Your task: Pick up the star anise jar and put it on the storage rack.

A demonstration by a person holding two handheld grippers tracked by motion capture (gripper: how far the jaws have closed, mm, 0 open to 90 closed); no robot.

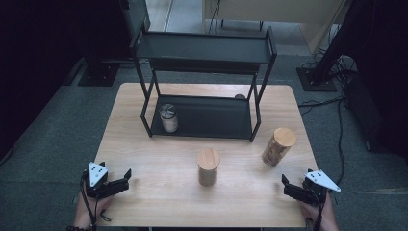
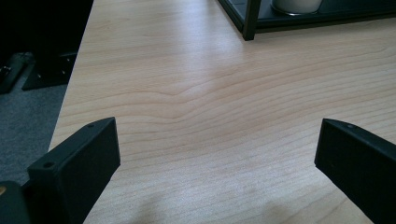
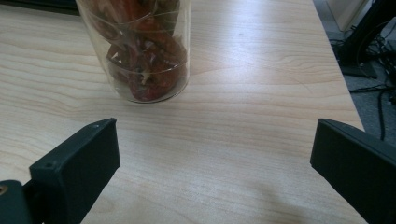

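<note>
Wooden table (image 1: 154, 144), pale, grain running across.
Black metal rack (image 1: 202, 48), two shelves, standing at the table's far middle.
Small glass jar (image 1: 169, 118) with a metal lid, upright on the lower shelf, left end.
Small brown round object (image 1: 239, 96), behind the rack; too small to identify.
Grey carpet (image 1: 53, 139).
Two dark stand bases (image 1: 98, 74), on the floor beyond the table.
Cables (image 1: 332, 103), floor, right side.
</note>
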